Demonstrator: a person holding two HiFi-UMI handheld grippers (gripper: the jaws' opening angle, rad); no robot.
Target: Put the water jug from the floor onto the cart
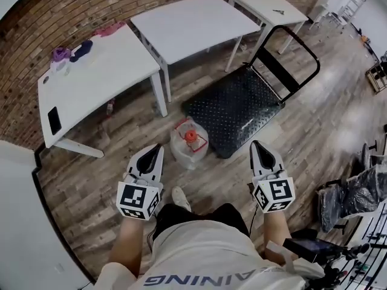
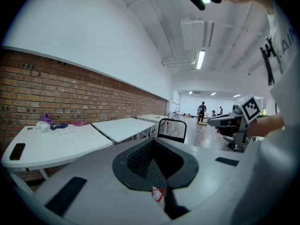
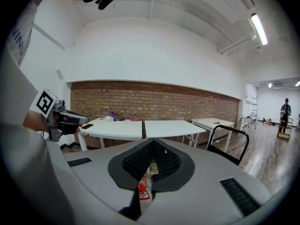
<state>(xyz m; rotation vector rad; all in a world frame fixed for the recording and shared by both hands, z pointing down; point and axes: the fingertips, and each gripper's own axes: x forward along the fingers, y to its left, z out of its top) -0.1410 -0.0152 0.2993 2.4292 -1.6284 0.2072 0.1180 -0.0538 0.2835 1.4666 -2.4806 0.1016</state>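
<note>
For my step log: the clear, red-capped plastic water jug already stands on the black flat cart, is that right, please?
No: the clear, red-capped plastic water jug stands on the wooden floor beside the black flat cart, not on it; the head view shows this.

Ceiling tube lights (image 3: 258, 28) lit the room evenly; the floor (image 3: 276, 158) gave mild glare; fisheye bending and vignetting marked frame corners.

Clear water jug (image 1: 189, 144) (red cap), seemingly upright, floor (image 1: 290, 144) beside black cart (image 1: 236, 109)
</note>
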